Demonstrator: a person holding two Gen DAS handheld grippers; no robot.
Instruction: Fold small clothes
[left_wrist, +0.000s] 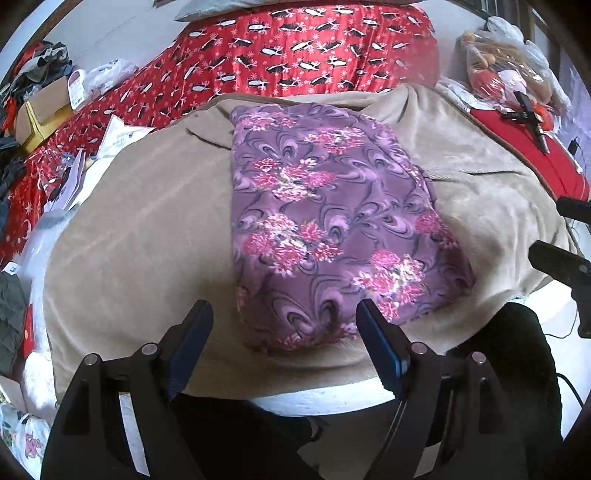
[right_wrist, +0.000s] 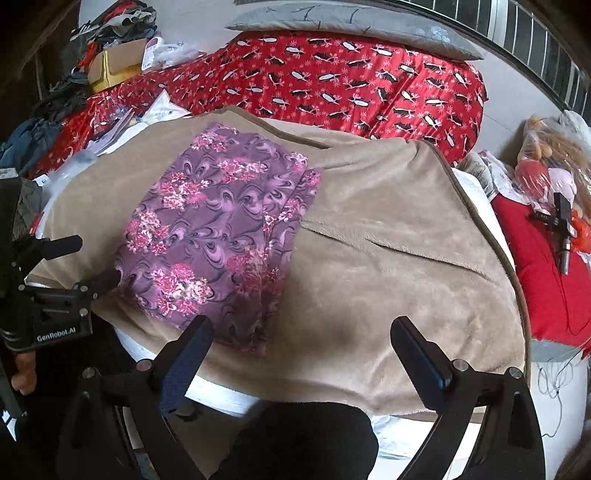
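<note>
Purple floral garment (left_wrist: 325, 221) flat, lengthwise on beige blanket (left_wrist: 140, 229). Left gripper (left_wrist: 284, 317) and right gripper (right_wrist: 301, 334) both spread, empty. Tip imo: pinch near hem corners, both layers, fold away evenly.

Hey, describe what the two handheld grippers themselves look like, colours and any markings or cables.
Both are matte black frames with silver round rivets at the joints. Each left gripper and right gripper finger carries a dark blue textured pad. From the right wrist view, the left gripper's body bears white "GenRobot.AI" lettering. A thin black cable trails nearby.
</note>
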